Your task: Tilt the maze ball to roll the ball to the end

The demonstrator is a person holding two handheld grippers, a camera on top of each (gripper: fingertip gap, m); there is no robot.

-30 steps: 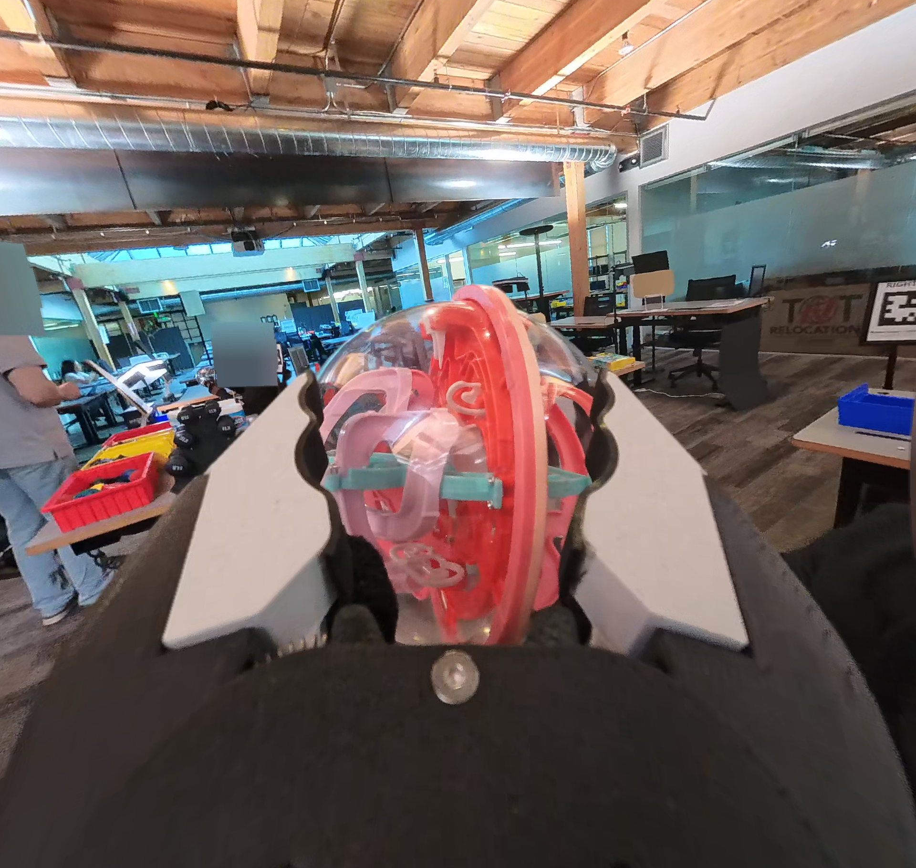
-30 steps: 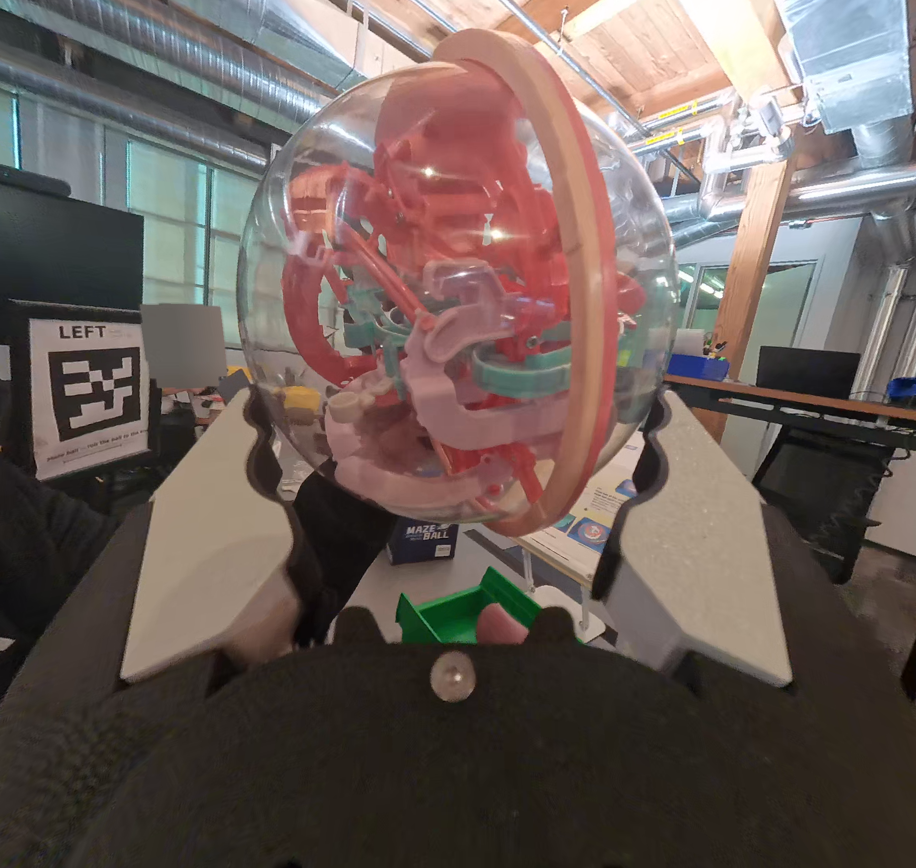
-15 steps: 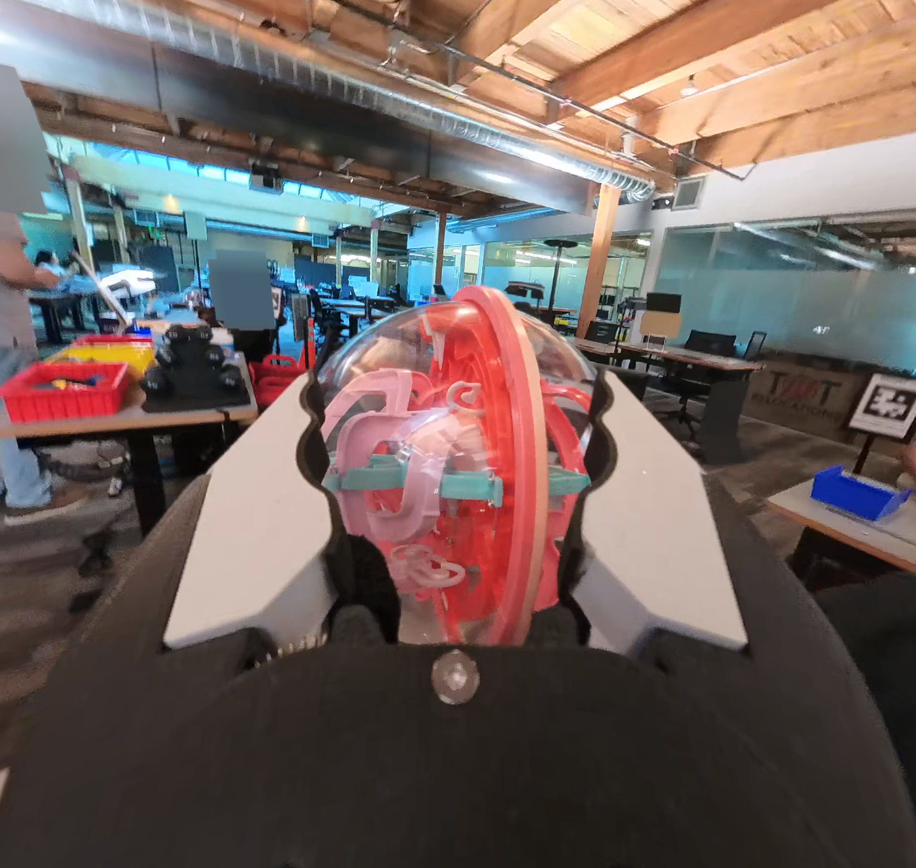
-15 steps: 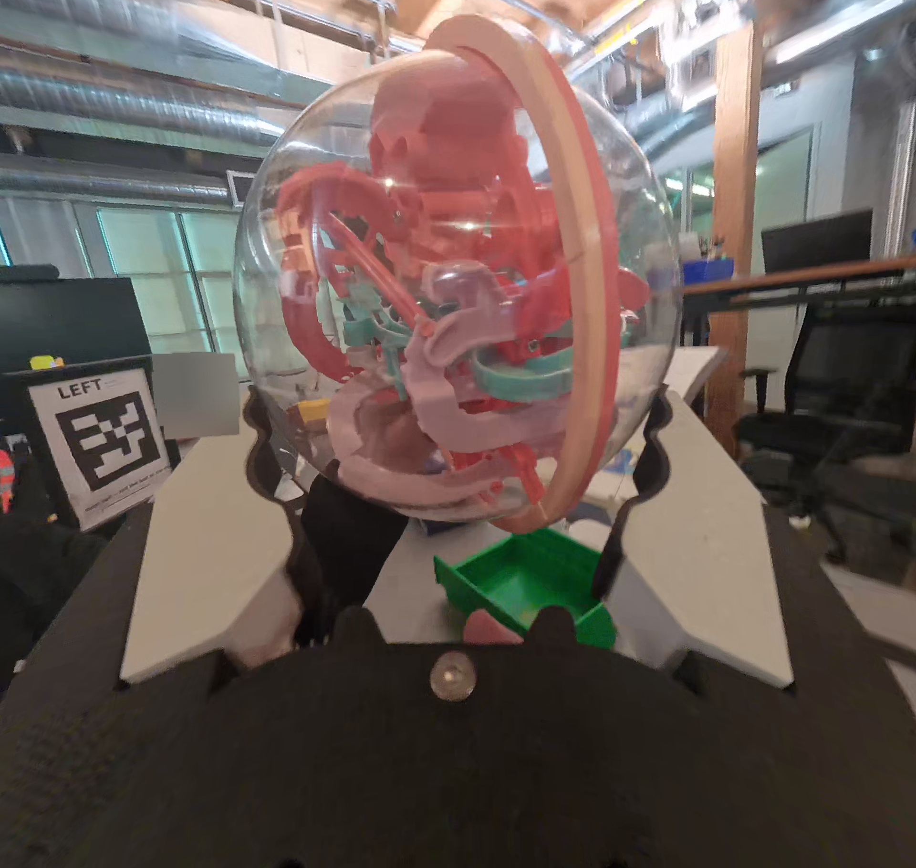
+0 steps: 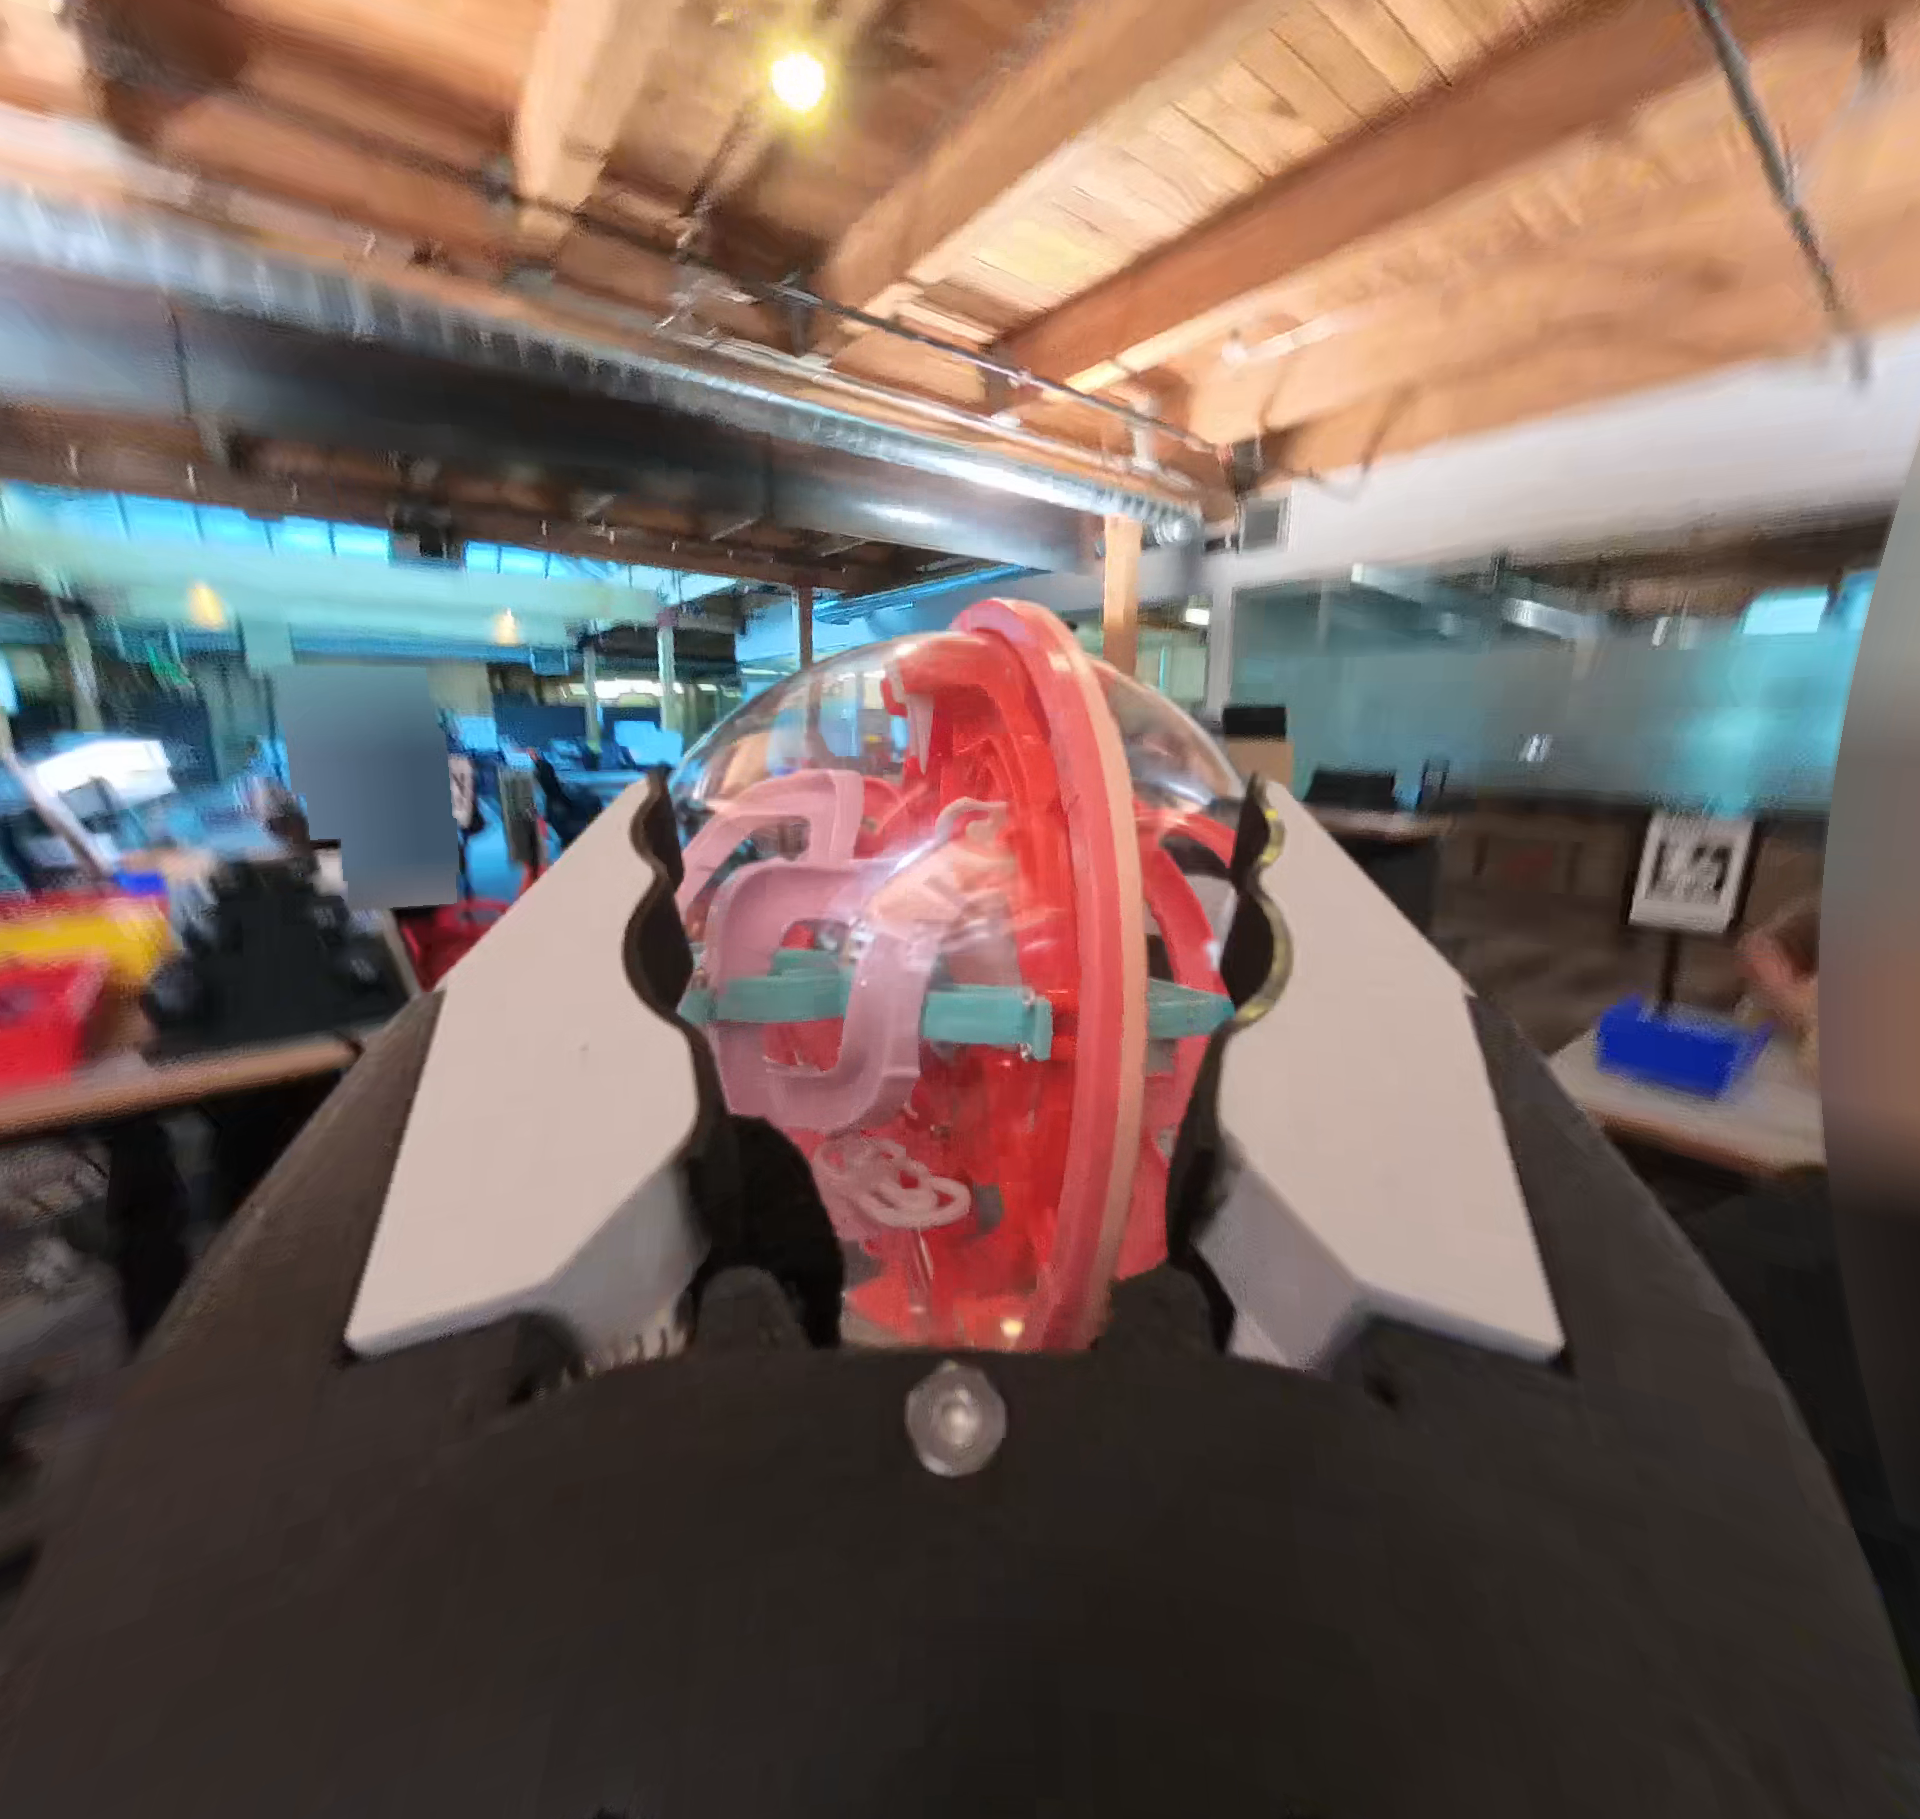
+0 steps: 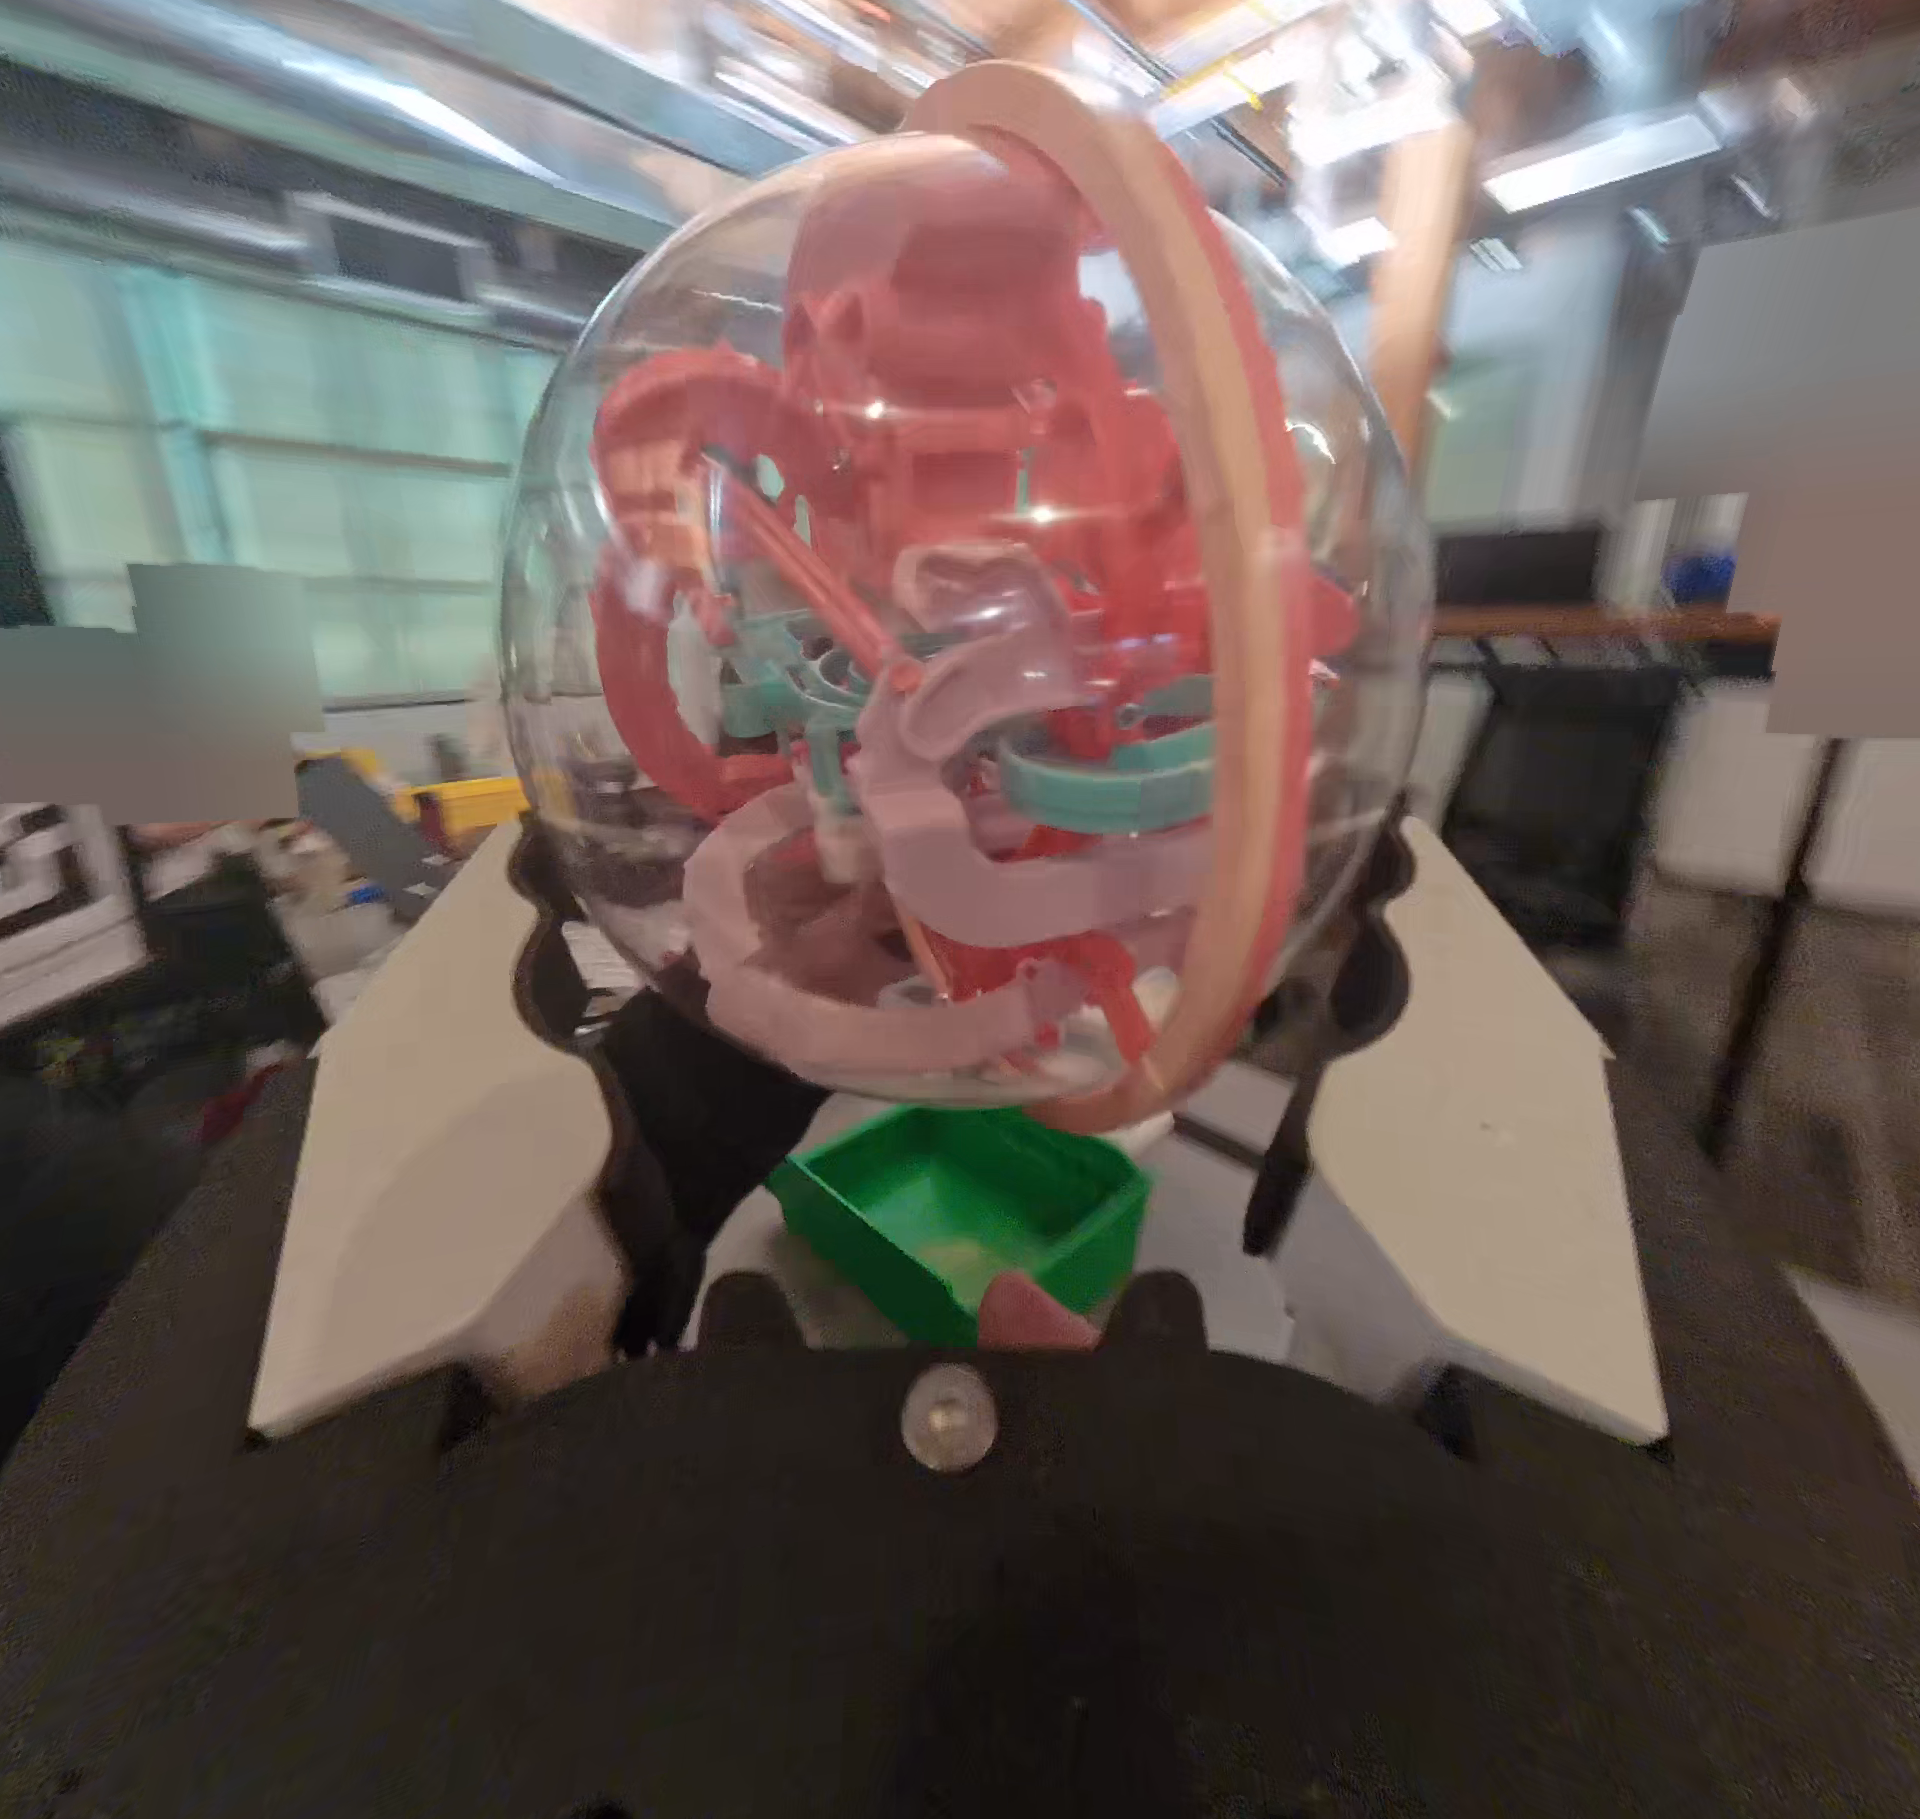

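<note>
The maze ball [image 5: 935,938] is a clear sphere with red, pink and teal tracks inside and a red ring around it. It is held up in the air between both grippers. My left gripper [image 5: 954,803] is shut on it from one side, with the ball deep between the white fingers [image 5: 540,1063]. In the right wrist view the maze ball [image 6: 966,626] stands above my right gripper [image 6: 961,865], which is shut on its lower part. I cannot make out the small ball inside. Both views are blurred by motion.
A green bin [image 6: 966,1219] sits on the table under the ball. A table with a blue bin [image 5: 1678,1052] is at the right, and one with a red bin [image 5: 42,1011] at the left. A marker sign [image 5: 1694,870] and an office chair [image 6: 1558,761] stand farther off.
Both grippers have swung together with the ball still clamped. The right view now looks lower and shows more of the green bin. The left view has tipped up toward the ceiling.
</note>
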